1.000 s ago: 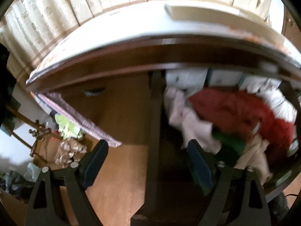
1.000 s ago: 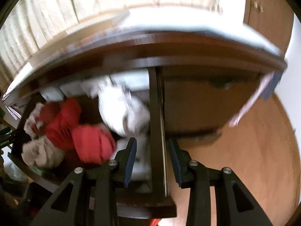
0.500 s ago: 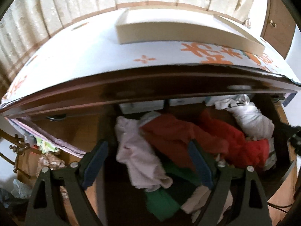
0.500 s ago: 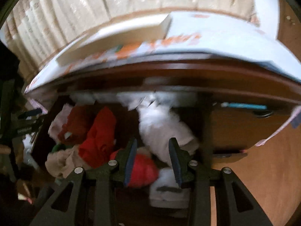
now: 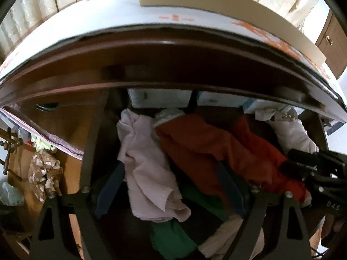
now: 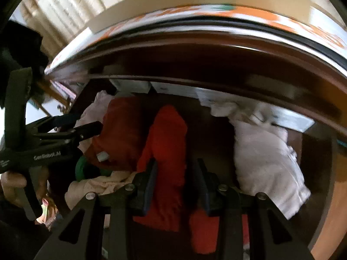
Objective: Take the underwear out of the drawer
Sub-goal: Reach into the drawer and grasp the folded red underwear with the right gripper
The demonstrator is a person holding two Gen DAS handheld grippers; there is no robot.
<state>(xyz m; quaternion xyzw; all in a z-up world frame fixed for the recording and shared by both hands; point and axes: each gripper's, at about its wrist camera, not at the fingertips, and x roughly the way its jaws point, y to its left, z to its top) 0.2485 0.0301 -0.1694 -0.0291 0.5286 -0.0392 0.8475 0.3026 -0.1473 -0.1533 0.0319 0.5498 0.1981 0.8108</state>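
From my right wrist camera, the counter edge is motion-blurred at twelve o'clock. My left view cuts off the green garment at six o'clock; the drawer floor stays buried.

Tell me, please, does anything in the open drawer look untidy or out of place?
Yes. The drawer holds clothes in a loose heap, not folded: a pink garment, red garments, a green one and a white one lie crumpled over each other. Nothing looks damaged.
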